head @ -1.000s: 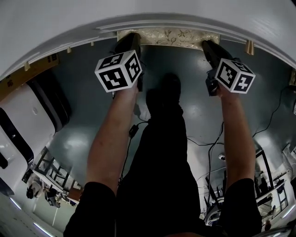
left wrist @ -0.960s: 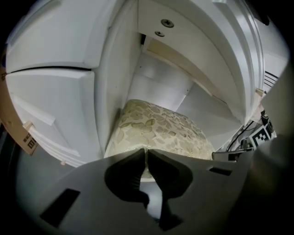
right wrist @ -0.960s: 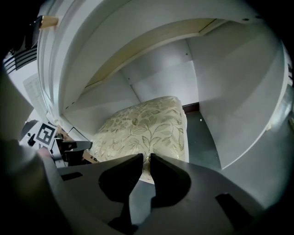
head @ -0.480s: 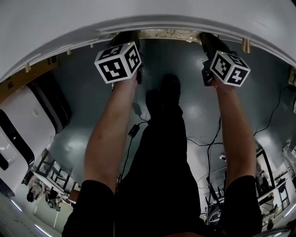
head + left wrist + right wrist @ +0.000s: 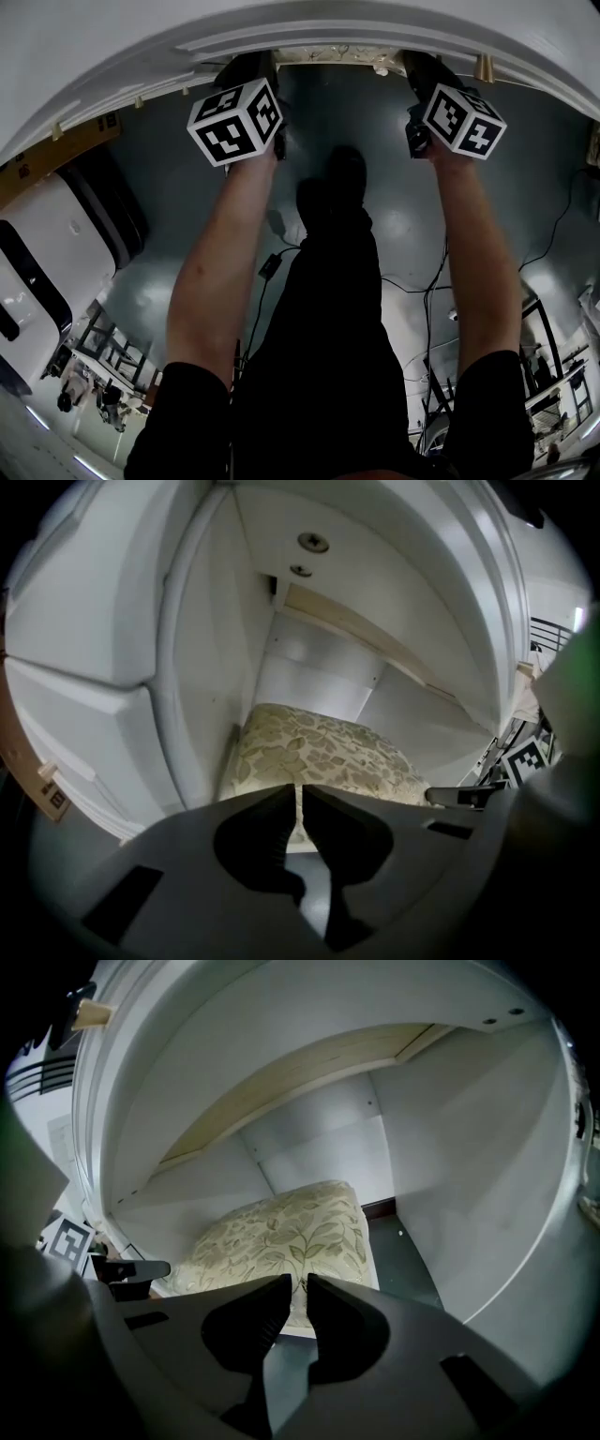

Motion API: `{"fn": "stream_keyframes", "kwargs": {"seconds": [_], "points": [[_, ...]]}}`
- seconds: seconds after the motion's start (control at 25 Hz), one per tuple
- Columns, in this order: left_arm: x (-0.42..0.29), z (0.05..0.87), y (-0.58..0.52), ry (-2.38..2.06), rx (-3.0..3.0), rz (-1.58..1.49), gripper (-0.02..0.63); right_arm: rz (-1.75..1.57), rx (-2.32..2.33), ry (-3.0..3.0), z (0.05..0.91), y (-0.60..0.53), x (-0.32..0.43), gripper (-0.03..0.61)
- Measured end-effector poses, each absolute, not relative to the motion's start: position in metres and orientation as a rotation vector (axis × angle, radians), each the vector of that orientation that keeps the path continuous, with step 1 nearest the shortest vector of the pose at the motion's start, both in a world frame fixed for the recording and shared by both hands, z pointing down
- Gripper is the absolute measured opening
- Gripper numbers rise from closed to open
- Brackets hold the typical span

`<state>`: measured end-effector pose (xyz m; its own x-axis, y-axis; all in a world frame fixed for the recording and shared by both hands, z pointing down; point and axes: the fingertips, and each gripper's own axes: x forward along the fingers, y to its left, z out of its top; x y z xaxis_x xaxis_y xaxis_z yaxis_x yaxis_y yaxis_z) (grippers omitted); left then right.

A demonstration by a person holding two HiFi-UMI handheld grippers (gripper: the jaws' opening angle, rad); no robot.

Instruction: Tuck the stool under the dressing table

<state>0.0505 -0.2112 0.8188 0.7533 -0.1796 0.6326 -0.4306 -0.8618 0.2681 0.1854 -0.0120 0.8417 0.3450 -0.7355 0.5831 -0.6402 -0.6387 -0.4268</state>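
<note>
The stool (image 5: 319, 752) is sitting under the dressing table (image 5: 103, 630), inside the gap. The left gripper (image 5: 300, 799) and the right gripper (image 5: 298, 1286) are pointing at its near edge. Their fingers are squeezing together, holding nothing.

floor (image 5: 375, 150): dark grey, glossy; cables (image 5: 555, 230): black, right side; white unit (image 5: 42, 244): left
</note>
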Motion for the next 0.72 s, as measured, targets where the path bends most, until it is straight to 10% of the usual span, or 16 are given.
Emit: {"fn": "stream_keyframes", "kwargs": {"seconds": [0.72], "points": [[-0.056,0.563,-0.117,-0.162,2.706,0.824,0.006,-1.063,-2.329,1.48,0.573,0.039,0.025,0.057]]}}
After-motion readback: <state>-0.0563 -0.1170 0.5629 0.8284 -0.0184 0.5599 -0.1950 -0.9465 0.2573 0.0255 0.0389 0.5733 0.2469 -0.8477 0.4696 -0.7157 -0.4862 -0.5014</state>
